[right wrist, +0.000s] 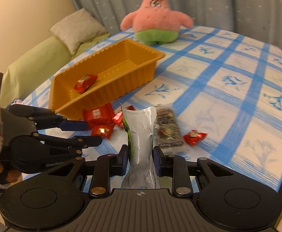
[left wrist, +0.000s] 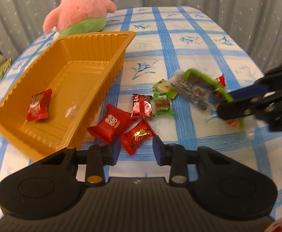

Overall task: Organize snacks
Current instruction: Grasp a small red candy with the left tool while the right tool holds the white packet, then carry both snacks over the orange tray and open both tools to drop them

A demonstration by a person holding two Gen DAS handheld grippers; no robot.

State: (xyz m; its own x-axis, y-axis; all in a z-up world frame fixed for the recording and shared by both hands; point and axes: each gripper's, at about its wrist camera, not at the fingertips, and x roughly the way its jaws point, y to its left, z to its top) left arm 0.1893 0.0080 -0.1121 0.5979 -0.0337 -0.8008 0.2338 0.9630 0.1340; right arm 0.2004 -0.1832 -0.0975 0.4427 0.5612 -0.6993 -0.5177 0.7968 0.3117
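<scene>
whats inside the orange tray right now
One red candy lies on the floor of the orange tray; the rest of the floor looks bare. The near wall hides a strip in the right wrist view.

Orange tray [left wrist: 110, 73] holds one red candy [left wrist: 38, 105] (others [left wrist: 110, 124] beside it).

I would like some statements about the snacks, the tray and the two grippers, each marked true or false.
1. The orange tray holds one red candy. True.
2. The right gripper is empty. False: it is shut on a silver and green packet.
3. The left gripper is open and holds nothing. True.
4. The pink plush toy sits inside the tray. False: it stands on the tablecloth behind the tray.
5. All the candies are in the tray. False: several red candies lie on the cloth beside it.
</scene>
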